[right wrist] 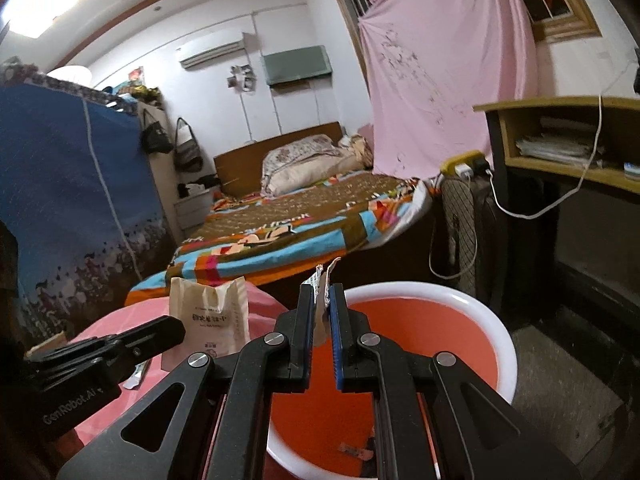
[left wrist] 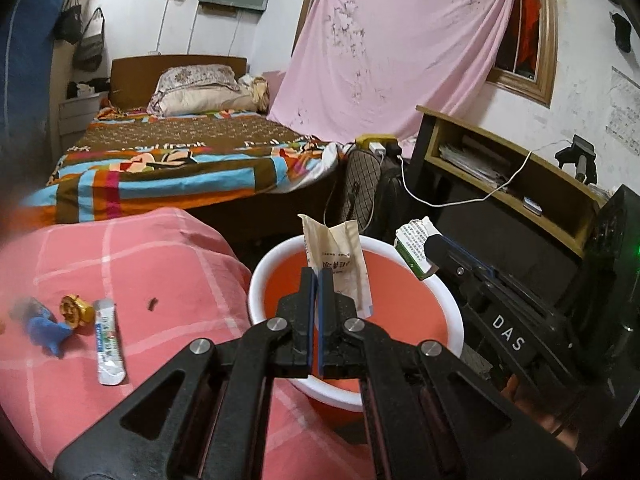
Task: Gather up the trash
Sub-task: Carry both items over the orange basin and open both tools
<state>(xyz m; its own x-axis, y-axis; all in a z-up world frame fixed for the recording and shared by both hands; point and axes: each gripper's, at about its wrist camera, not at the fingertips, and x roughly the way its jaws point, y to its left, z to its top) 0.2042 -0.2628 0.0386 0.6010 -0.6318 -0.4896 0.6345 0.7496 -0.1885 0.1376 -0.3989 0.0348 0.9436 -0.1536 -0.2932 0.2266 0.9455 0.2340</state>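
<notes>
The left gripper (left wrist: 318,276) is fully closed on a tan paper packet (left wrist: 340,256); the pads clamp its left edge and the packet stands upright, long axis vertical, top edge pointing up and slightly away. The packet hangs directly over the left half of the bin (left wrist: 452,308), a white-rimmed pail with an orange interior, so the drop path is straight down. The right gripper (right wrist: 322,300) is nearly closed on a torn wrapper (right wrist: 322,280), a thin strip pinched between the pads with its ragged end projecting upward past the fingertips; its long axis is also near vertical. In the left wrist view this piece shows as a small printed carton scrap at the bin's far right rim. In the right wrist view the bin (right wrist: 504,344) lies immediately ahead and to the right of the fingertips, with one small scrap already on its floor. Both held items are therefore above or at the rim; the left one is nearer the centre. Judgement: release is the pending step. On the pink counter (left wrist: 168,248) to the left, a white sachet (left wrist: 109,344), a gold wrapper (left wrist: 74,310) and a blue toy (left wrist: 44,330) remain, the sachet lying near-to-far.
</notes>
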